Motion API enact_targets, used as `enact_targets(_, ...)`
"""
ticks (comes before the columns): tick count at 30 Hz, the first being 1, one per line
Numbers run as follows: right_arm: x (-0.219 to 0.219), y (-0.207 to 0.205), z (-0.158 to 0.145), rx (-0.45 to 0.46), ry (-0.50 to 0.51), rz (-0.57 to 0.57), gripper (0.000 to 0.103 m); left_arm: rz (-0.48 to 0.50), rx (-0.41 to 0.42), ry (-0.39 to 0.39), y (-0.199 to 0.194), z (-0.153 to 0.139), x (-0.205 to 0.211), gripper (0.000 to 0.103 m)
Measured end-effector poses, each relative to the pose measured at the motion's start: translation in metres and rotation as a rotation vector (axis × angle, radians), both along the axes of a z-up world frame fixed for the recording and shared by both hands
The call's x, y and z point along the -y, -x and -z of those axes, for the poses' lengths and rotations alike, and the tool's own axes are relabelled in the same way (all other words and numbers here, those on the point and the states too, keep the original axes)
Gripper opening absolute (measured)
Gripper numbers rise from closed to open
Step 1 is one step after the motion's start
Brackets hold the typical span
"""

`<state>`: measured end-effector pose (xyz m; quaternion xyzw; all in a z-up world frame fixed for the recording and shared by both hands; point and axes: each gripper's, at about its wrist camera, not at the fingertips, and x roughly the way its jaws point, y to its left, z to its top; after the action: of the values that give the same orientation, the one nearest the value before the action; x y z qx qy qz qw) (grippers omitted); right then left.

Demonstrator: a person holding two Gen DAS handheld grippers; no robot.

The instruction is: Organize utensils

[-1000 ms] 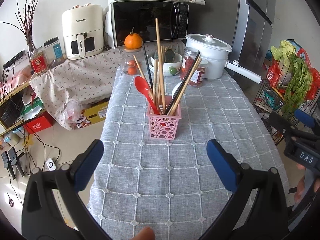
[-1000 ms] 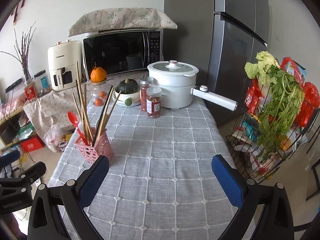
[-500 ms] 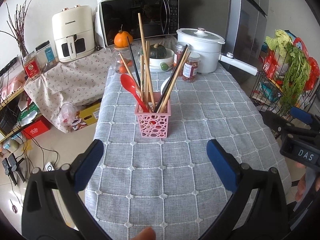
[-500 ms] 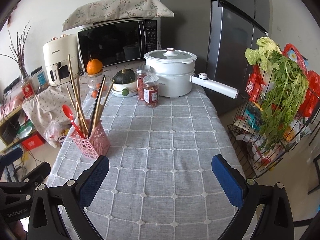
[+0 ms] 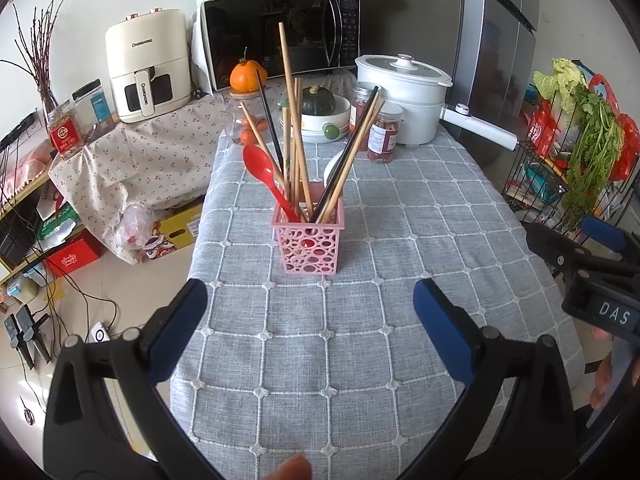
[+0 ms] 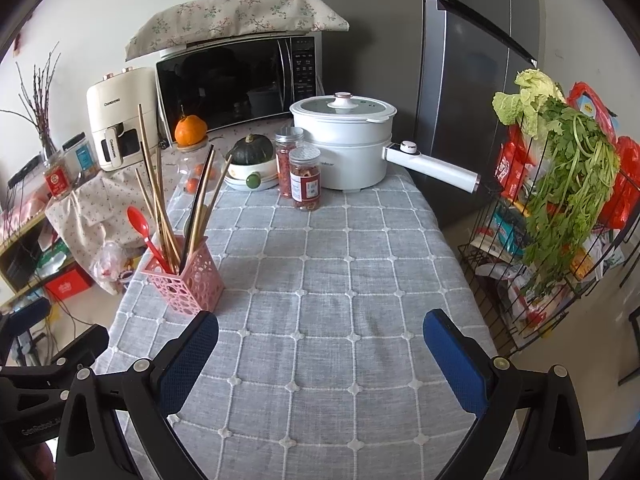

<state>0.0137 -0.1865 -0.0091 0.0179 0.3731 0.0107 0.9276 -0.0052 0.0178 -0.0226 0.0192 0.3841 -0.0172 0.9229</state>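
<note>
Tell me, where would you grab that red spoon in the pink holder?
Probably on the red spoon just below its bowl, coming from above and the holder's left. It leans out left of the chopsticks, so that stretch is clear; its lower handle is buried in the pink basket. The left gripper faces it, open.

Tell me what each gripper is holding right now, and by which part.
Nothing is held. The left gripper and the right gripper are both open and empty above the tablecloth; the utensils stand untouched in the pink basket.
</note>
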Motion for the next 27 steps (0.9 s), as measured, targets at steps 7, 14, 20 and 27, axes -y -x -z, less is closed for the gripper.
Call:
enact_targets(7,-0.0007,0.0000,0.0003,-0.002,-0.001,-0.001,0.103,0.011,0.000,0.000,0.0006,0.0003,0.0018,0.102)
enact_targets(14,-0.0023,0.0001,0.0010,-0.004,-0.003,-0.001,0.103,0.012,-0.002,-0.001,0.0007,0.0011,0.0029,0.102)
enact_targets(20,-0.0026,0.0001,0.0011,-0.005,-0.002,-0.002,0.103,0.012,-0.002,-0.001,0.0007,0.0013,0.0032,0.102)
enact_targets(27,-0.0059,0.0012,0.0042,-0.008,-0.004,-0.005,0.103,0.012,-0.003,-0.001,0.0007,0.0014,0.0031,0.102)
